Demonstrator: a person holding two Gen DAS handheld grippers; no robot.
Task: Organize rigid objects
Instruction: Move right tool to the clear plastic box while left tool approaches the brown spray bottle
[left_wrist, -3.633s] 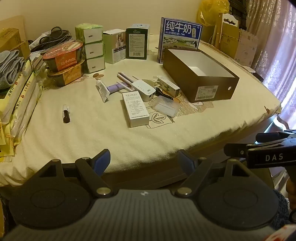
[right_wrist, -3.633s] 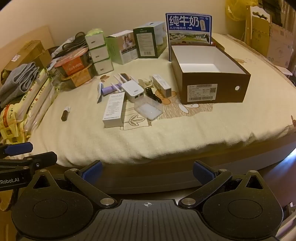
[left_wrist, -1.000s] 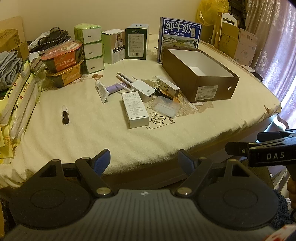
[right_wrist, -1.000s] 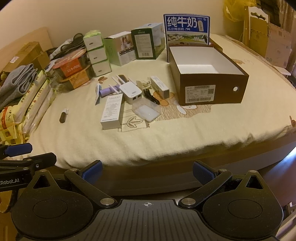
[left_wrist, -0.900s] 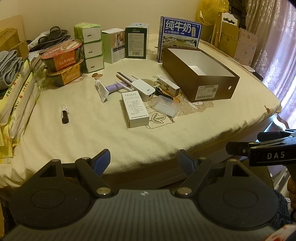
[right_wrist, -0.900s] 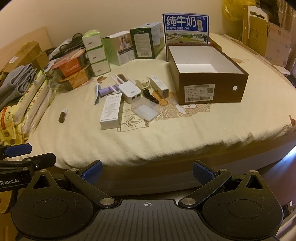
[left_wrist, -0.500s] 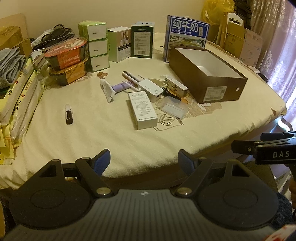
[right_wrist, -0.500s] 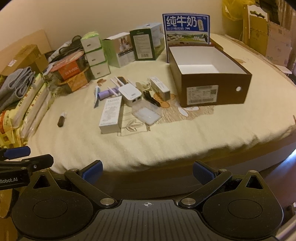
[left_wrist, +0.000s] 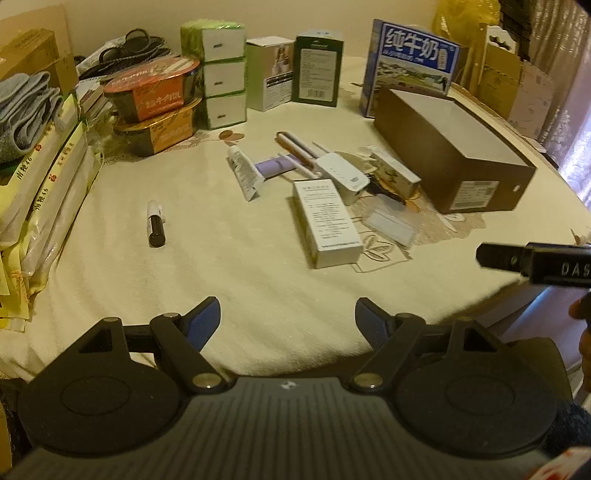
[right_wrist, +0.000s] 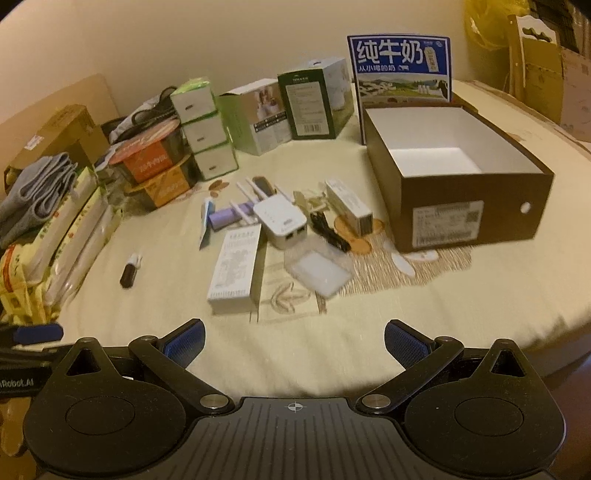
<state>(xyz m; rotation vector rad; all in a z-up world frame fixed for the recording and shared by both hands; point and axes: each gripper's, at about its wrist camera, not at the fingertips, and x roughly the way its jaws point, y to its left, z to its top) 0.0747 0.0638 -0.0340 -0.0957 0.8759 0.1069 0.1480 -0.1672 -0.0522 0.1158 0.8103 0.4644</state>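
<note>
Loose items lie on the cream bed cover: a long white box, a white router, a clear plastic case, a small carton, a tube, a purple cylinder and a black-and-white marker. An open empty brown shoebox stands to their right. My left gripper and right gripper are both open and empty, over the bed's near edge.
Stacked green-white boxes, noodle bowls, two upright cartons and a blue milk carton line the back. Flat packets and grey cloth pile at the left. Cardboard boxes stand at the right.
Both grippers have moved forward over the bed's near edge, closer to the loose items. Their jaws stay open. Nothing on the bed has moved.
</note>
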